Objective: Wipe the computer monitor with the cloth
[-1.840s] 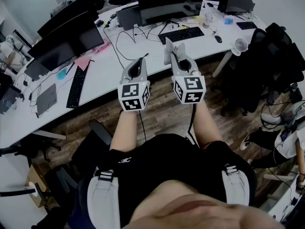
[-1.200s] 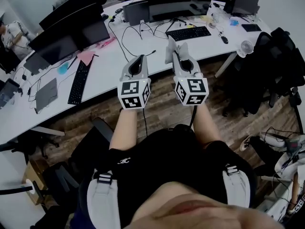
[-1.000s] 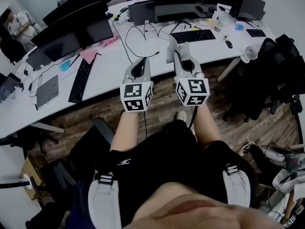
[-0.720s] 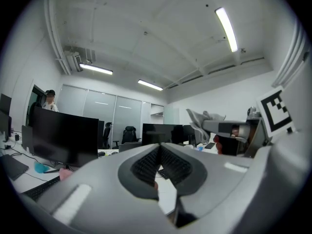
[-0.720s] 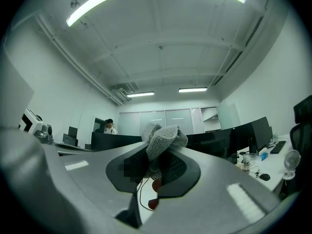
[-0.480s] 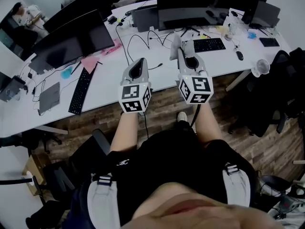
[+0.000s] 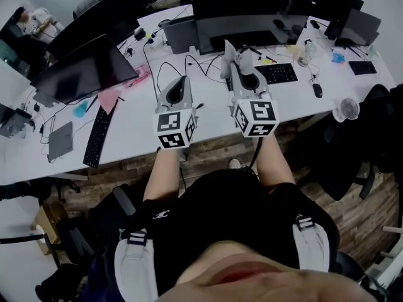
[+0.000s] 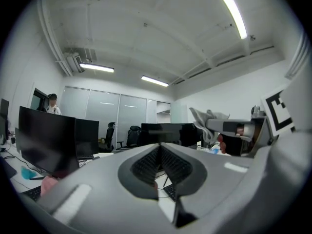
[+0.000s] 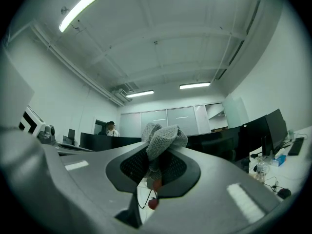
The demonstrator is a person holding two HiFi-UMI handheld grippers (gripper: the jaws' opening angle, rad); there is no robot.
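Grey cloth (image 9: 163, 138) in right claw (image 9: 155, 165) now nearer monitor (image 7: 252, 22)

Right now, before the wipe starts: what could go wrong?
1. The cloth is a small wad pinched in the right tool; the tool's hard tips might touch the monitor screen.
2. Loose cables lie on the desk in front of the monitor; a low approach could snag them.
3. The left tool is shut and empty, so nothing steadies the monitor if the wipe pushes it.
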